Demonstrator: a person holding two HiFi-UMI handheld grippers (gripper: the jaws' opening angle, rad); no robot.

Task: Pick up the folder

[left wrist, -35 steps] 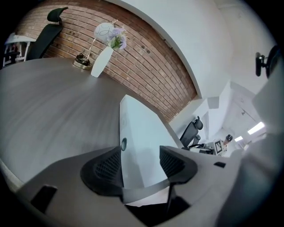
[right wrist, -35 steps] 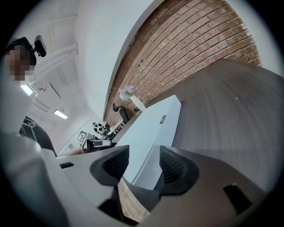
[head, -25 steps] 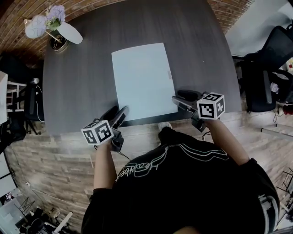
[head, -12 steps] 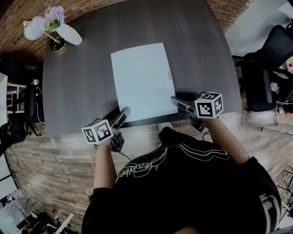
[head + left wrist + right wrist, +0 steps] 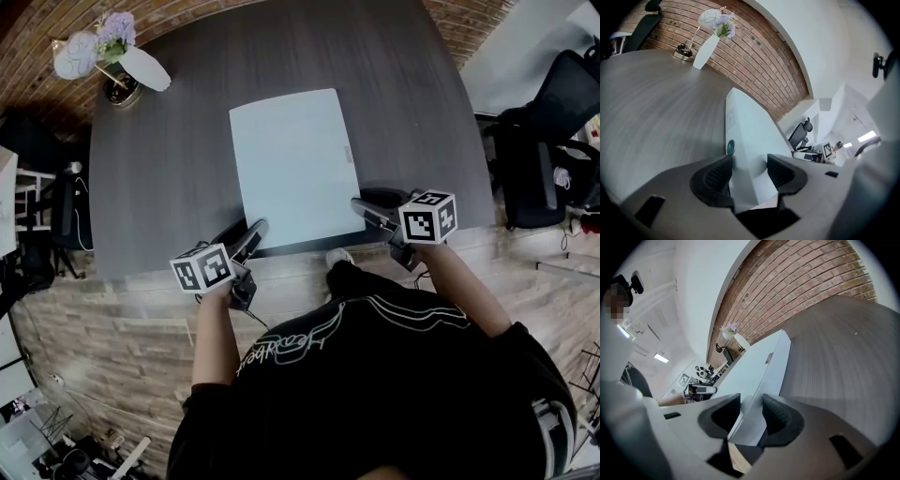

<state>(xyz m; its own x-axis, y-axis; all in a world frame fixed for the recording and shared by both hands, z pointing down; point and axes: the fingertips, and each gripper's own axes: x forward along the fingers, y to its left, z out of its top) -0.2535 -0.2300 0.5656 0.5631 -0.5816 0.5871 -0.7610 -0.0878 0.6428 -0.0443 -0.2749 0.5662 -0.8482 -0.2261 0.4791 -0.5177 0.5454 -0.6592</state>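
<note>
Pale blue, the folder (image 5: 295, 169) lies flat on the dark grey desk (image 5: 169, 178) in the head view, its near edge at the desk's front edge. The left claw (image 5: 254, 230) is at the folder's near left corner and the right claw (image 5: 362, 203) at its near right corner. A white vase (image 5: 142, 67) of flowers stands well apart, at the desk's far left corner.

In the left gripper view, the folder's corner fills the gap between the ribbed pads (image 5: 717, 174), which press on it from both sides.

In the right gripper view, the jaws have just been closing. The folder's other near corner sits between them, clamped. A brick wall (image 5: 801, 282) runs behind the desk.
</note>
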